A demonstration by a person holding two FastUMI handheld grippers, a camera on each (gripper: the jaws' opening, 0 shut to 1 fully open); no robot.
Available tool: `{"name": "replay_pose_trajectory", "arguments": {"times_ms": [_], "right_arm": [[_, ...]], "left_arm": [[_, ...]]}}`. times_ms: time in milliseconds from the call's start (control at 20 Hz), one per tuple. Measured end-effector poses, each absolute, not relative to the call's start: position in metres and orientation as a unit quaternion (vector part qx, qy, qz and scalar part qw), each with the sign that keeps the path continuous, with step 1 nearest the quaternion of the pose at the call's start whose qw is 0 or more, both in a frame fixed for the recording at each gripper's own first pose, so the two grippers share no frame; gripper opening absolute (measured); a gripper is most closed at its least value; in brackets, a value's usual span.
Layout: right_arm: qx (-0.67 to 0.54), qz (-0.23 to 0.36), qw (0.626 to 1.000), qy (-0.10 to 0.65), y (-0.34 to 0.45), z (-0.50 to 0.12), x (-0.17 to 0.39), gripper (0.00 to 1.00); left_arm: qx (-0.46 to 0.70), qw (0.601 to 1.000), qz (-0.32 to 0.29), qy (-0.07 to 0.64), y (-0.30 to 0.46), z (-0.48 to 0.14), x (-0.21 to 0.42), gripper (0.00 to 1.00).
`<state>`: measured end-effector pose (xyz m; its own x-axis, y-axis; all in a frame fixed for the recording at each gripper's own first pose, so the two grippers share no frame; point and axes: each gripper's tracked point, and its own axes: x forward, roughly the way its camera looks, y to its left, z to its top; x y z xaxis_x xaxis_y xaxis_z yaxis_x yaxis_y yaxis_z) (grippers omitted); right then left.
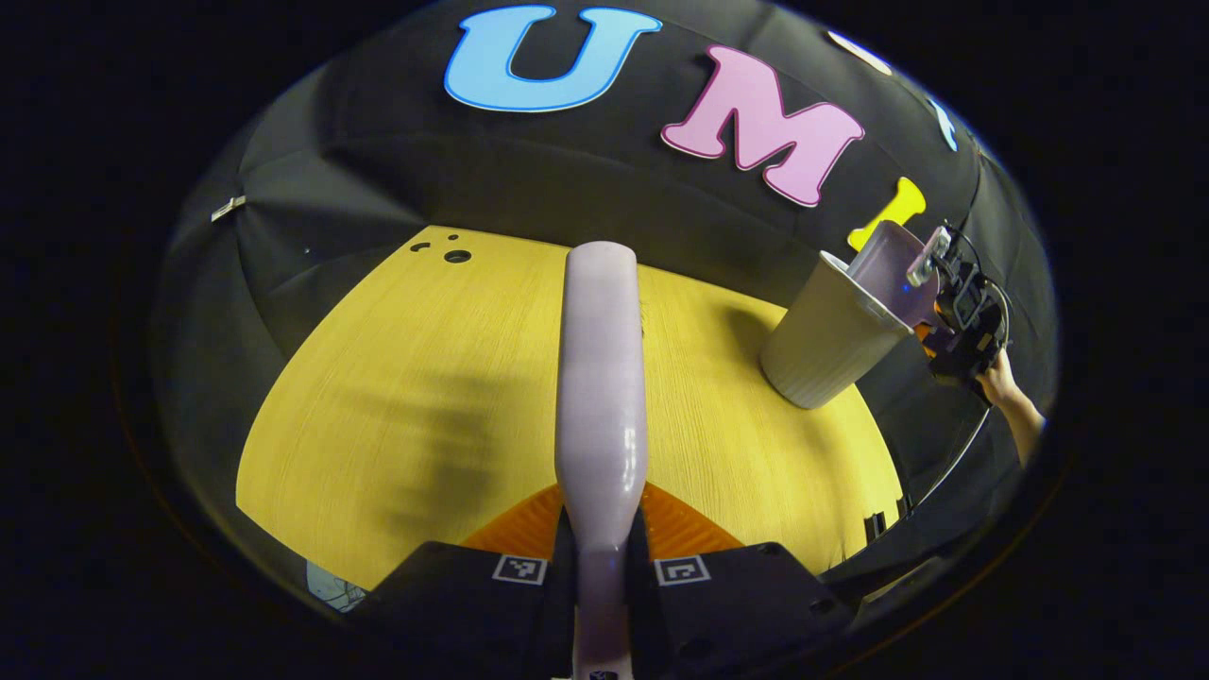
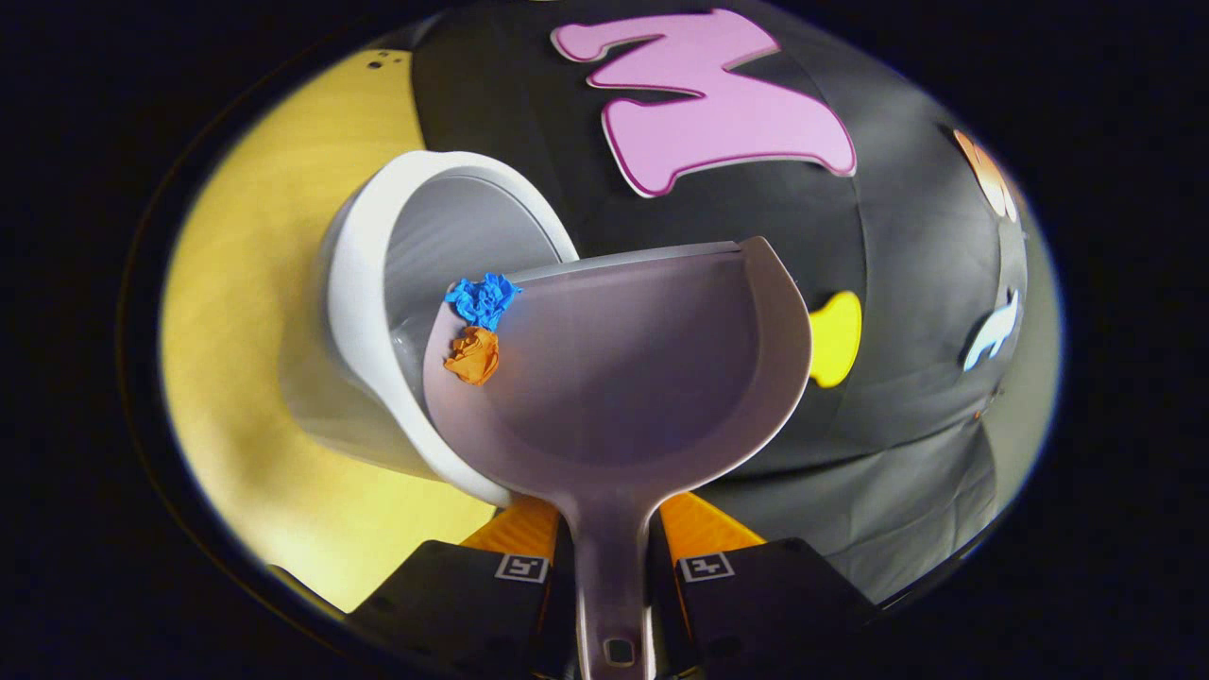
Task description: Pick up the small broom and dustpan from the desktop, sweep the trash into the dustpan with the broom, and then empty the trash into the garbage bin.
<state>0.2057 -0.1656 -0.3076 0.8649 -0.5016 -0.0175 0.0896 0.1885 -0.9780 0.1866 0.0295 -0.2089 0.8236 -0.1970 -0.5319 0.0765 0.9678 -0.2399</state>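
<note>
In the left gripper view, the left gripper (image 1: 602, 557) has both fingers clamped on the pale lilac plastic handle of the small broom (image 1: 602, 397), which runs straight ahead from between the fingers over the yellow wood-grain desktop (image 1: 406, 406). The bristle end cannot be made out. Far ahead and to the right of these fingers stands the white ribbed plastic garbage bin (image 1: 824, 349), with the right gripper (image 1: 956, 312) and the hand (image 1: 999, 382) holding it at the bin's rim.

The right gripper view gives what that distant sight cannot: the right gripper (image 2: 614, 567) has its fingers pressed on either side of the handle of the pale lilac plastic dustpan (image 2: 642, 378), whose pan spreads out ahead of the fingers, tilted down to their left with that corner over the bin's open mouth. Two scraps of trash lie at this low corner, a crumpled blue paper ball (image 2: 482, 298) and a crumpled orange paper ball (image 2: 474, 355) just below it, touching.

Small square black-and-white markers sit on each gripper's fingers; no readable brand or label appears on the broom, dustpan or bin.
</note>
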Motion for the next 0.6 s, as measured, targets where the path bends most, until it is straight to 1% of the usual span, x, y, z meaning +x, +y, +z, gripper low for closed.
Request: {"name": "replay_pose_trajectory", "arguments": {"times_ms": [100, 150, 200, 250, 300, 350, 500, 600], "right_arm": [[-0.637, -0.196, 0.731, 0.150, -0.1597, -0.3022, 0.2045, 0.35], [-0.645, -0.196, 0.724, 0.146, -0.1598, -0.3017, 0.2031, 0.35], [-0.653, -0.197, 0.717, 0.143, -0.1608, -0.3011, 0.2028, 0.35], [-0.661, -0.198, 0.710, 0.140, -0.1607, -0.3004, 0.2025, 0.35], [-0.671, -0.199, 0.701, 0.138, -0.1598, -0.3006, 0.2044, 0.35], [-0.680, -0.199, 0.693, 0.135, -0.1591, -0.2993, 0.2040, 0.35], [-0.706, -0.200, 0.668, 0.125, -0.1562, -0.2972, 0.2043, 0.35], [-0.710, -0.201, 0.664, 0.122, -0.1564, -0.2964, 0.2038, 0.35]], "left_arm": [[-0.109, 0.948, -0.067, 0.290, 0.0315, -0.2097, 0.1864, 0.27], [-0.109, 0.948, -0.066, 0.292, 0.0320, -0.2104, 0.1870, 0.30], [-0.109, 0.948, -0.066, 0.293, 0.0317, -0.2106, 0.1881, 0.31], [-0.107, 0.948, -0.065, 0.294, 0.0319, -0.2101, 0.1893, 0.27], [-0.105, 0.948, -0.066, 0.294, 0.0320, -0.2102, 0.1903, 0.31], [-0.104, 0.948, -0.066, 0.294, 0.0314, -0.2098, 0.1911, 0.28], [-0.102, 0.947, -0.070, 0.295, 0.0293, -0.2106, 0.1924, 0.27], [-0.099, 0.947, -0.071, 0.296, 0.0276, -0.2109, 0.1936, 0.27]]}}
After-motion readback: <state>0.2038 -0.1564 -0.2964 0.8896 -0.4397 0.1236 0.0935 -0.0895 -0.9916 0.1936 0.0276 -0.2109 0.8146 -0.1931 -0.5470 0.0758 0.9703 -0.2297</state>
